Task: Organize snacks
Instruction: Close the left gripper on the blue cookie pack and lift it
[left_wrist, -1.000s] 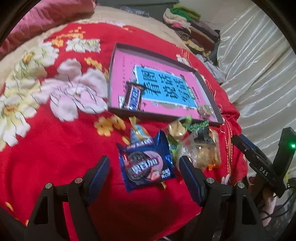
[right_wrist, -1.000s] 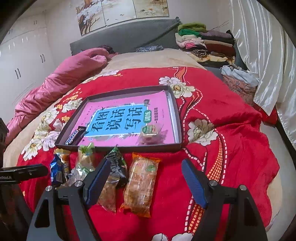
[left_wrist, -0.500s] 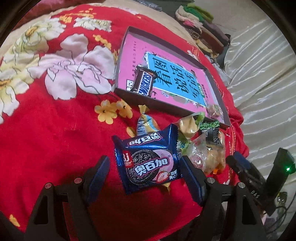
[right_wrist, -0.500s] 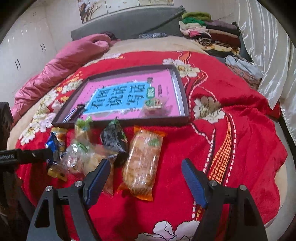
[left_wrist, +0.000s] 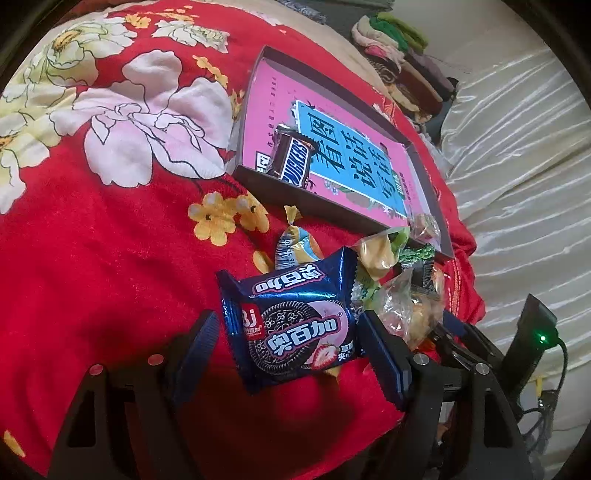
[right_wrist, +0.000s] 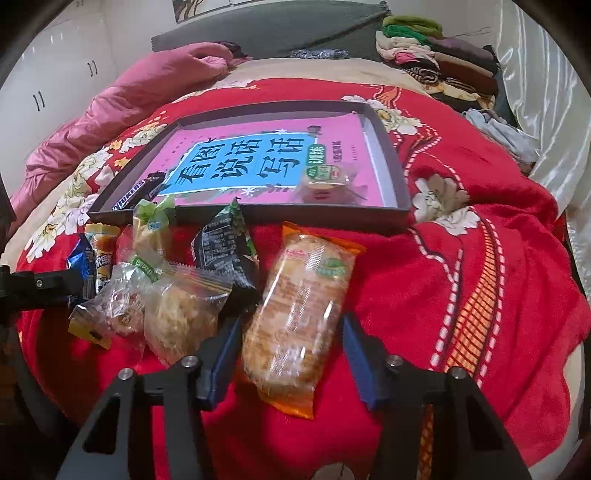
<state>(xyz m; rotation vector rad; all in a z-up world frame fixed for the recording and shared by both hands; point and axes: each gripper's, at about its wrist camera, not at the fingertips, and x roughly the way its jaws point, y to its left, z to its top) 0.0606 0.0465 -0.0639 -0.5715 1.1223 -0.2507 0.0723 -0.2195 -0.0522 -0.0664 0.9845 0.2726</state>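
Red bedspread: left gripper spread around cookie pack; right gripper spread around bread packet.

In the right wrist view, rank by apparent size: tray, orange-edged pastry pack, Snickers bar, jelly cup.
1. tray
2. pastry pack, though it lies nearest the camera
3 and 4. Snickers bar and jelly cup look alike; the bar is partly hidden by the tray wall.

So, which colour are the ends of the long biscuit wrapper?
Orange, on the long biscuit wrapper; the right wrist view shows it best.
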